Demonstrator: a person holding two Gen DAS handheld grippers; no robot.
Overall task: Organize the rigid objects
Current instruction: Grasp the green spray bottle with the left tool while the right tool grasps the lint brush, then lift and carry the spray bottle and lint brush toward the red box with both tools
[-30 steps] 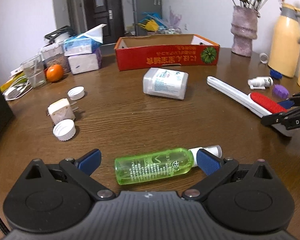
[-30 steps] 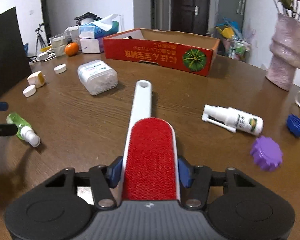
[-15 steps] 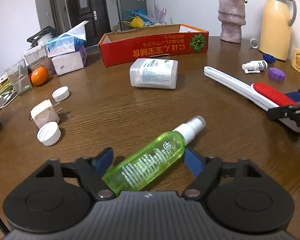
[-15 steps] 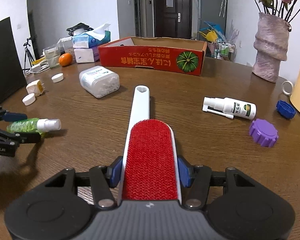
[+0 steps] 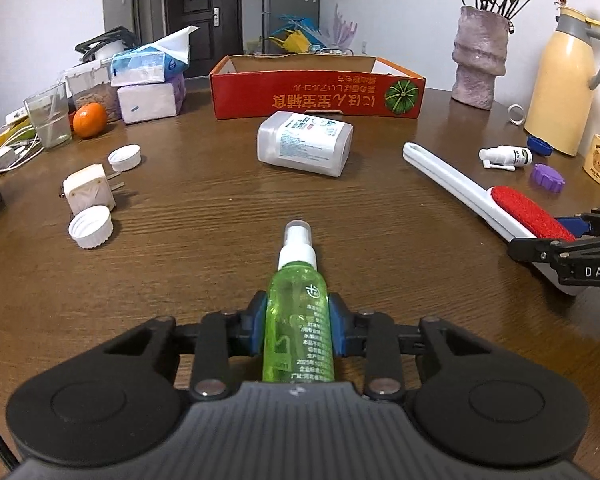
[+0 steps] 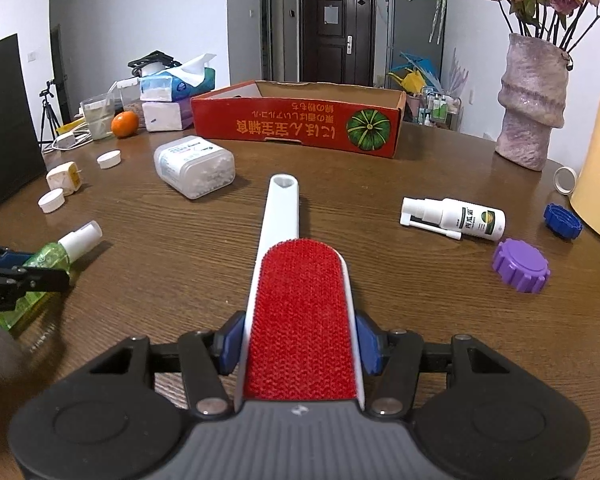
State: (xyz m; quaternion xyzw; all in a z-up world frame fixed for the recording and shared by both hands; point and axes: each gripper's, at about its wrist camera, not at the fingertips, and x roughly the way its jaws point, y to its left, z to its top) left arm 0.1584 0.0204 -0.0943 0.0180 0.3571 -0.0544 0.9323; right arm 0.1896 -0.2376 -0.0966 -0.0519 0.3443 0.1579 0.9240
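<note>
My left gripper (image 5: 298,328) is shut on a green spray bottle (image 5: 298,320), whose white nozzle points away from me over the brown table (image 5: 204,216). Its blue pads press both sides of the bottle. In the right wrist view the same bottle (image 6: 56,254) shows at the left edge in the left gripper (image 6: 24,270). My right gripper (image 6: 300,340) is shut on a white lint brush (image 6: 300,312) with a red pad, its handle pointing toward the red cardboard box (image 6: 300,124). The left wrist view shows this brush (image 5: 480,192) at the right with the right gripper (image 5: 572,240) on it.
On the table lie a clear plastic tub (image 5: 304,144), a white spray bottle (image 6: 456,218), a purple cap (image 6: 520,266), a blue cap (image 6: 562,220), two white caps (image 5: 90,226), a plug adapter (image 5: 88,192), an orange (image 5: 89,120), tissue packs (image 5: 152,84), a vase (image 5: 480,56) and a yellow jug (image 5: 568,84).
The left gripper's fingers have closed from wide apart onto the green bottle, which has swung from lying crosswise to pointing straight ahead. The right gripper keeps its hold on the lint brush.
</note>
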